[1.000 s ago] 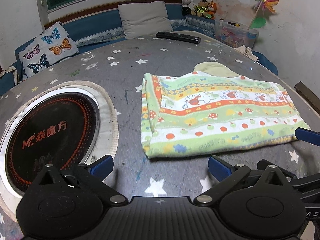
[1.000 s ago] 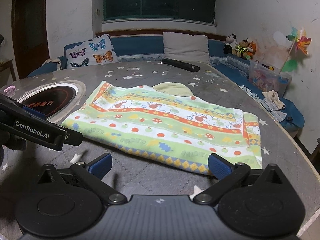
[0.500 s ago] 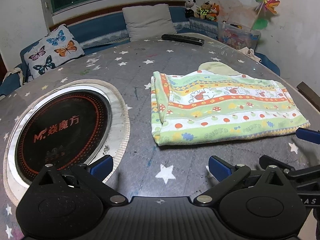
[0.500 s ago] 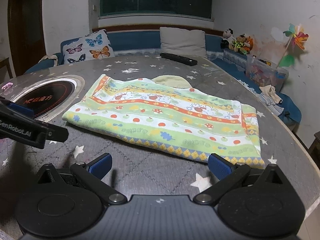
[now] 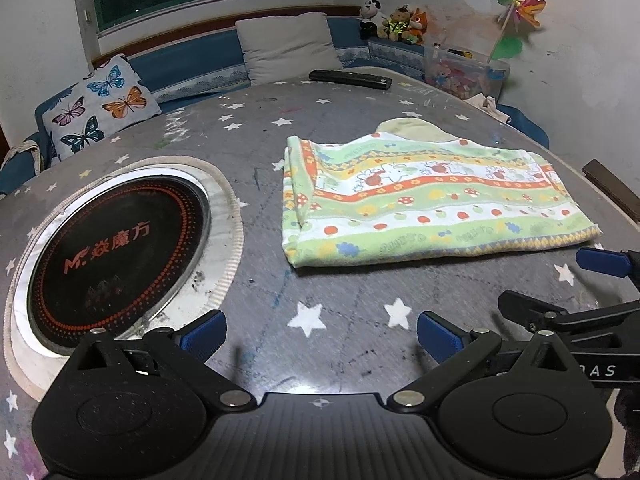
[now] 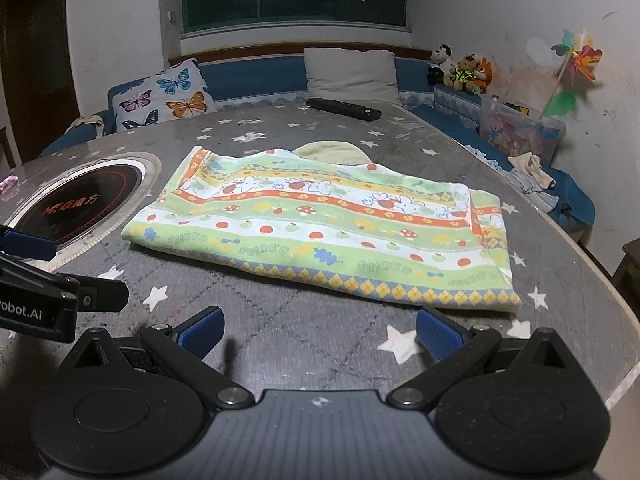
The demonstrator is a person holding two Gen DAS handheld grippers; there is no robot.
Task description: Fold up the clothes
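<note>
A folded green, white and orange patterned cloth [image 5: 424, 204] lies flat on the grey star-print table [image 5: 320, 120]; it also shows in the right wrist view [image 6: 320, 224]. A pale yellow-green flap [image 5: 412, 130] sticks out from its far edge. My left gripper [image 5: 320, 334] is open and empty, near the table's front edge, short of the cloth. My right gripper [image 6: 320, 332] is open and empty, just short of the cloth's near hem. Each gripper shows at the edge of the other's view.
A round black induction cooktop [image 5: 116, 248] is set into the table at left. A black remote [image 5: 350, 79] lies at the far edge. Cushions [image 5: 100, 106], soft toys [image 5: 394, 20], a clear toy box [image 5: 464, 72] and a pinwheel [image 5: 516, 4] line the bench behind.
Both grippers have drawn back from the cloth toward the table's front edge and risen a little. The cloth lies as before. Both jaws stay open.
</note>
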